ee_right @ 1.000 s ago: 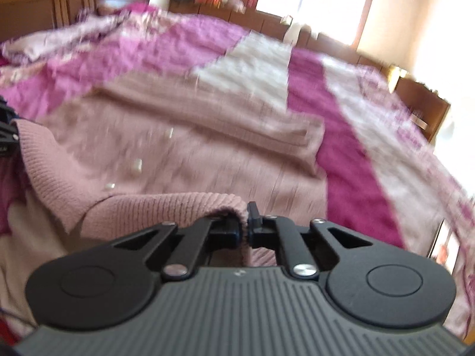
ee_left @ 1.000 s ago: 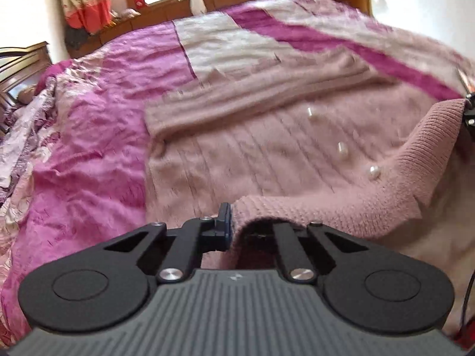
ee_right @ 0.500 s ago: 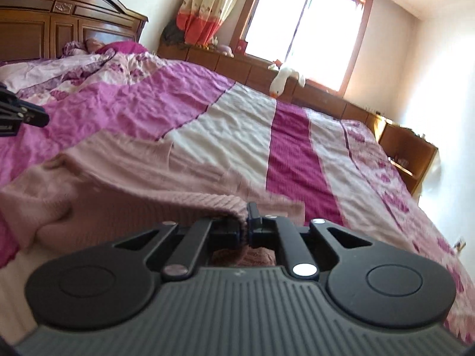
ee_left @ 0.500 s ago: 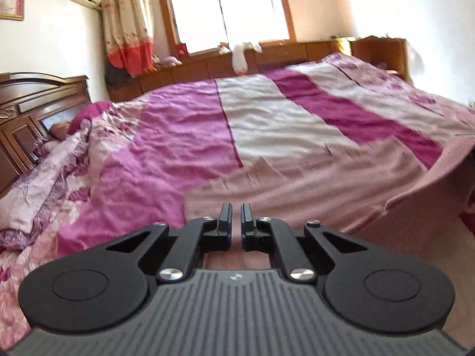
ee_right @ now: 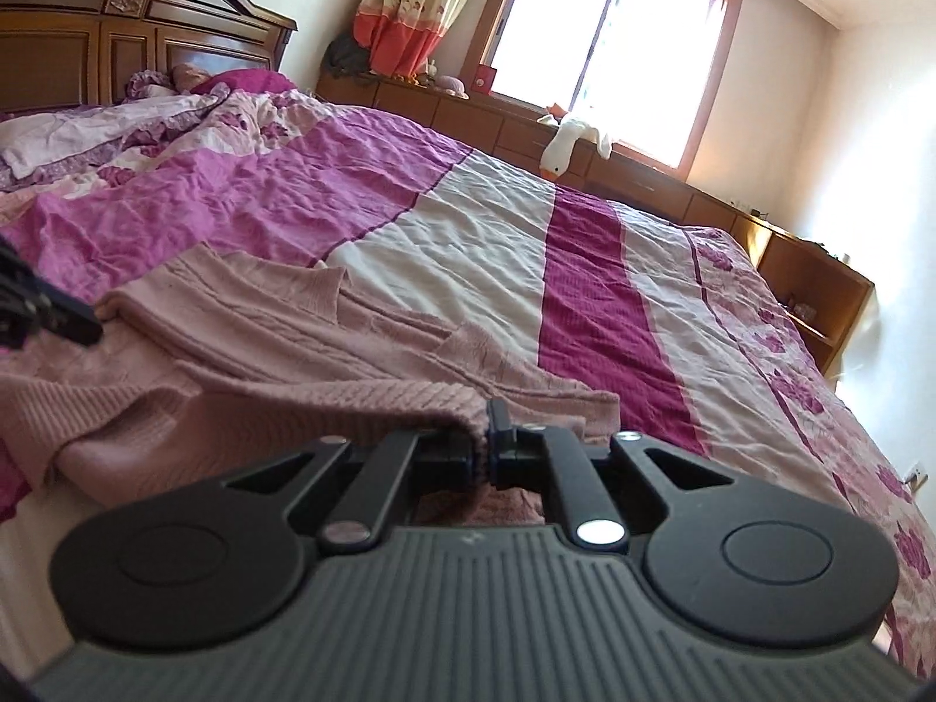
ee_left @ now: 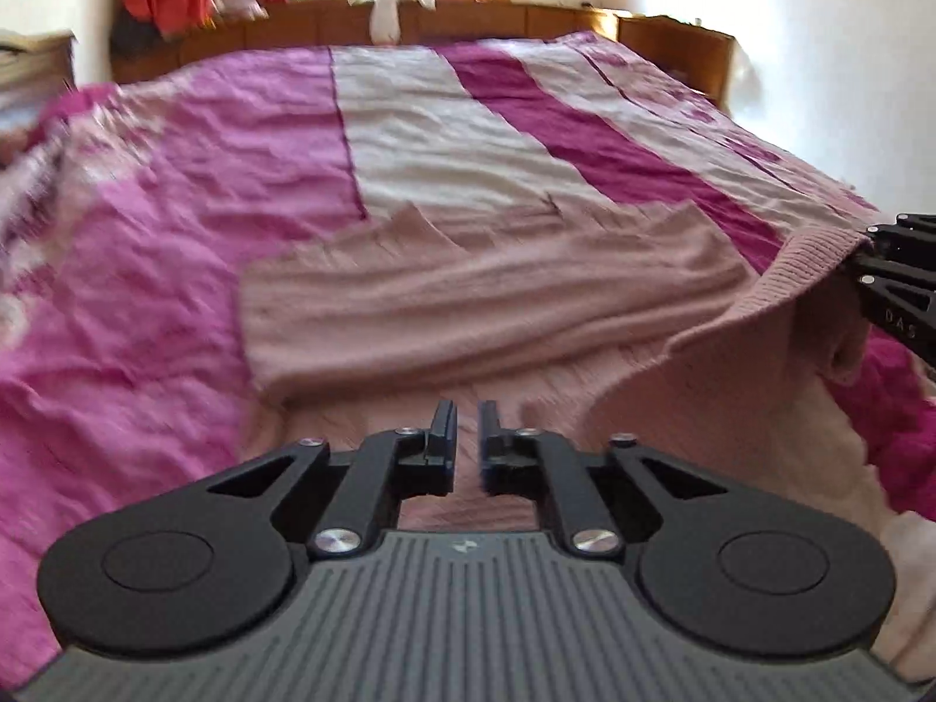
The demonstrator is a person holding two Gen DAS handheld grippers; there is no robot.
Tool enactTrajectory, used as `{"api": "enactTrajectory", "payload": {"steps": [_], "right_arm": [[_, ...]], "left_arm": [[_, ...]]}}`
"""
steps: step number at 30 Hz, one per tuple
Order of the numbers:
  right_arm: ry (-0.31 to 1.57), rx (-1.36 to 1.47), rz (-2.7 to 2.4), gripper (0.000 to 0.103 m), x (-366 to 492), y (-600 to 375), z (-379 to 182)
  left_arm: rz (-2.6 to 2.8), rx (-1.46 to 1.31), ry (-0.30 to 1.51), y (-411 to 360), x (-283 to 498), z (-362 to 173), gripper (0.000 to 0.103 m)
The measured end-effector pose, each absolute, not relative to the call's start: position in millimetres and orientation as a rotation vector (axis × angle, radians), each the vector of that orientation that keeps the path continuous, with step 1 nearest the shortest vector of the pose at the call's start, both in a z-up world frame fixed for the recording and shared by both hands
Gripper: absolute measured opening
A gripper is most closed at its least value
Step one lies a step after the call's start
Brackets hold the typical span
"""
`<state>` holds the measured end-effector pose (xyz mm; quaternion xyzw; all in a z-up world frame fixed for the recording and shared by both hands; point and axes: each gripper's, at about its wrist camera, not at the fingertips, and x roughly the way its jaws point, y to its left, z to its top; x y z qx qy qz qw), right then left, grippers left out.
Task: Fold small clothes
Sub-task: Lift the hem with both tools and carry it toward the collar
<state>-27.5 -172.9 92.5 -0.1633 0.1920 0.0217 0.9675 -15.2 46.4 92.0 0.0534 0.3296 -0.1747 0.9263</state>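
A dusty-pink knitted sweater (ee_left: 468, 292) lies spread on the bed, its sleeves folded across the body. My left gripper (ee_left: 466, 430) hovers over the sweater's near part. Its jaws are opening and nothing is between them. My right gripper (ee_right: 482, 430) is shut on the sweater's ribbed hem (ee_right: 374, 403) and holds that edge lifted off the bed. In the left wrist view the right gripper (ee_left: 871, 260) shows at the right edge with the raised hem (ee_left: 813, 263) draping down from it. The left gripper's fingers (ee_right: 58, 310) show at the left edge of the right wrist view.
The bed carries a quilt (ee_right: 468, 245) in pink, cream and magenta stripes. A dark wooden headboard (ee_right: 117, 41) and crumpled bedding (ee_right: 117, 134) are at the left. Low wooden cabinets (ee_right: 585, 146) with a white plush goose (ee_right: 561, 143) run under the window; a shelf unit (ee_right: 813, 286) stands at the right.
My left gripper has let go of the ribbed hem it held a second ago, and its jaws now stand apart. Both grippers moved forward over the sweater. The right gripper kept its hold.
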Motion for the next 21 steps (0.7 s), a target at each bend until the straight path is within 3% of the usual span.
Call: {"api": "enactTrajectory", "payload": {"steps": [1,3,4,16,17,18,19,20,21], "right_arm": [[0.39,-0.331,0.042,0.007,-31,-173,92],[0.396,-0.33,0.039,0.007,-36,-175,90],[0.4,-0.328,0.038,0.007,-38,-176,89],[0.455,-0.285,0.011,0.008,-50,-185,71],[0.458,-0.288,0.011,0.008,-50,-184,69],[0.46,-0.291,0.009,0.008,-50,-184,68],[0.46,-0.293,0.007,0.008,-50,-183,67],[0.46,-0.292,0.005,0.008,-49,-183,66],[0.459,-0.292,0.002,0.008,-49,-183,65]], "left_arm": [[-0.373,0.1,0.692,45,-15,89,0.031],[-0.387,0.098,0.71,42,-15,83,0.062],[-0.389,0.103,0.708,41,-16,81,0.066],[-0.398,0.076,0.873,46,20,31,0.068],[-0.405,0.078,0.867,45,19,31,0.066],[-0.416,0.088,0.855,43,17,31,0.055],[-0.441,0.096,0.845,42,14,32,0.043],[-0.453,0.096,0.836,41,11,33,0.022],[-0.449,0.088,0.825,41,8,34,0.013]]}}
